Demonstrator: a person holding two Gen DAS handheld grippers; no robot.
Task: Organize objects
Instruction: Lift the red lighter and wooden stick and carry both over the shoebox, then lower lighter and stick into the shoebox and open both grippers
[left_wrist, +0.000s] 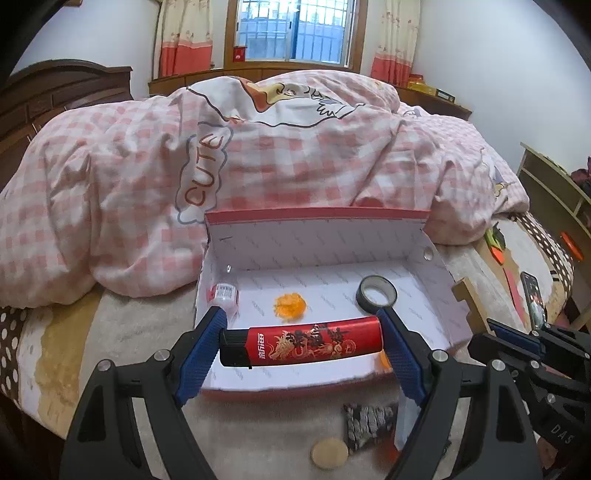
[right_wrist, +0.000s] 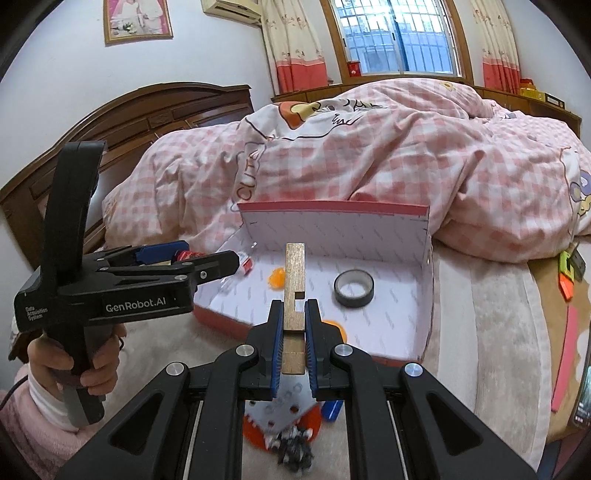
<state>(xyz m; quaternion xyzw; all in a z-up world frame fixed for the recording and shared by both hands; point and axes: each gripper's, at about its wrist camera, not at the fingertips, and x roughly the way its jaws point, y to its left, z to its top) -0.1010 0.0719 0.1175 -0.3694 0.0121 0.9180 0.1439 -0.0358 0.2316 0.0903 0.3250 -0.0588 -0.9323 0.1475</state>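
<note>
We cannot see the near part of the box (left_wrist: 369, 236) floor well, because the lighter (left_wrist: 303, 345) and the blue pads cover it in the left wrist view; an orange thing behind the right pad is mostly hidden there. Below the right gripper (right_wrist: 294, 314), a perforated plate, an orange piece and a dark patterned lump are half covered by the black fingers, and we cannot name them. The left gripper (left_wrist: 301, 321) grasps the red lighter by its two ends, so it lies crosswise between the jaws, over the front edge of the box. The right gripper is clenched on a notched wooden block (right_wrist: 294, 284), which stands out forward past the fingertips, over the box. Inside the box lie a tape roll (left_wrist: 376, 291), a small bottle (left_wrist: 223, 293) and an orange disc (left_wrist: 290, 305).
</note>
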